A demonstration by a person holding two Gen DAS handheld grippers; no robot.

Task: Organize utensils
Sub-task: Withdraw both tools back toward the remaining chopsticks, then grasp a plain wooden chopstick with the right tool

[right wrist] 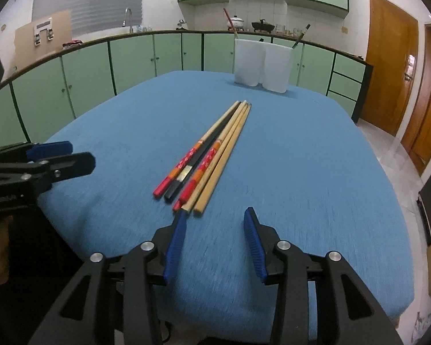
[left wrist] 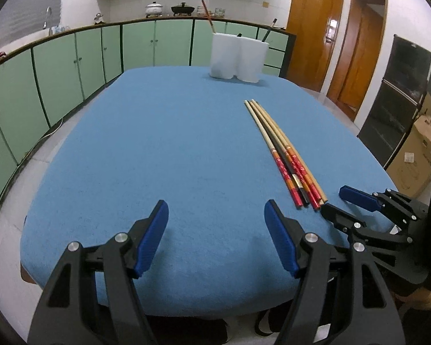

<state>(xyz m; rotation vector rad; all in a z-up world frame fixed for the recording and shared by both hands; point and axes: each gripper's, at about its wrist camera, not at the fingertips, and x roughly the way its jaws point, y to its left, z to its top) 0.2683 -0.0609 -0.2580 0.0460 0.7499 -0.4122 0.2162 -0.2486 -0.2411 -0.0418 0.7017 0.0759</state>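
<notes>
Several chopsticks (right wrist: 209,155) lie bundled on the blue tablecloth (right wrist: 301,172): red-handled, black and plain wooden ones, also seen in the left wrist view as chopsticks (left wrist: 284,155). My right gripper (right wrist: 215,217) is open just short of their near ends, nothing between its fingers; it shows too as the right gripper (left wrist: 334,199). My left gripper (left wrist: 217,207) stands open over bare cloth, left of the chopsticks, and appears at the left edge as the left gripper (right wrist: 77,152). Two white holders (right wrist: 261,67) stand at the table's far end with a chopstick poking from each; the same holders (left wrist: 238,57).
Green cabinets (left wrist: 71,60) and a counter with pots run behind the table. Wooden doors (left wrist: 316,28) are at the right, a dark shelf unit (left wrist: 399,100) and cardboard box (left wrist: 416,161) beside the table.
</notes>
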